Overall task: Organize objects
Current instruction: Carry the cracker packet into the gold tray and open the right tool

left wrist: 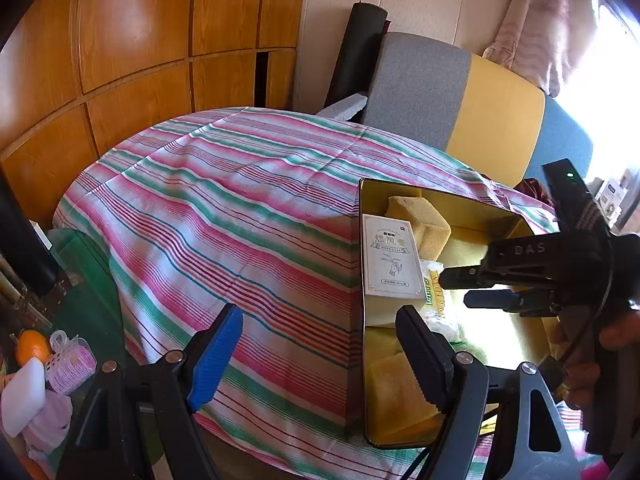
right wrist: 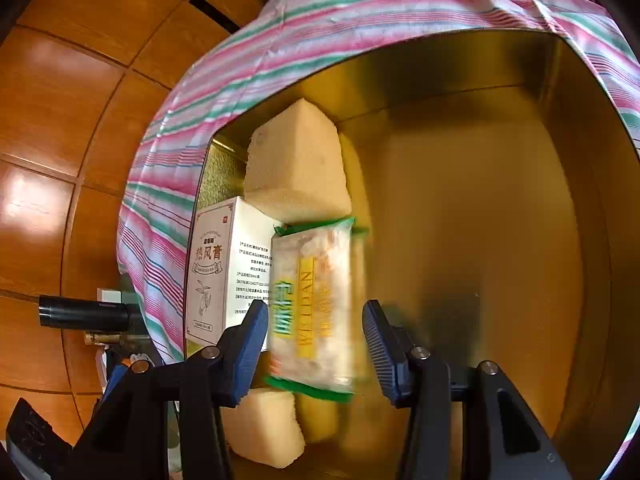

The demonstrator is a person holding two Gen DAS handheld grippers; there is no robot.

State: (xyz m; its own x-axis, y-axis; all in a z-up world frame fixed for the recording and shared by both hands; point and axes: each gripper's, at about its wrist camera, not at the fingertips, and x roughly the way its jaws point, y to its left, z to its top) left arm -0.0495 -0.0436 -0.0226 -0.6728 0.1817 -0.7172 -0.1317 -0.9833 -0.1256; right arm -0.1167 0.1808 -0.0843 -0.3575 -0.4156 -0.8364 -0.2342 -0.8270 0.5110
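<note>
A gold metal tin (left wrist: 362, 240) stands on the striped tablecloth (left wrist: 224, 216). It holds a yellow sponge (left wrist: 420, 220), a white box with Chinese print (left wrist: 390, 258) and a green-and-yellow packet (left wrist: 438, 304). In the right wrist view the packet (right wrist: 316, 312) lies blurred between my right gripper's open fingers (right wrist: 316, 340), apart from both pads, beside the white box (right wrist: 224, 268) and the sponge (right wrist: 296, 160). A second sponge (right wrist: 268, 428) lies below. My right gripper (left wrist: 454, 288) reaches into the tin. My left gripper (left wrist: 316, 352) is open and empty over the tin's left wall.
Wooden cabinet panels (left wrist: 140, 40) stand behind the table. A grey, yellow and blue chair (left wrist: 460, 100) is at the far side. Low left are an orange (left wrist: 32, 346), a pink roll (left wrist: 72, 360) and a white block (left wrist: 24, 396).
</note>
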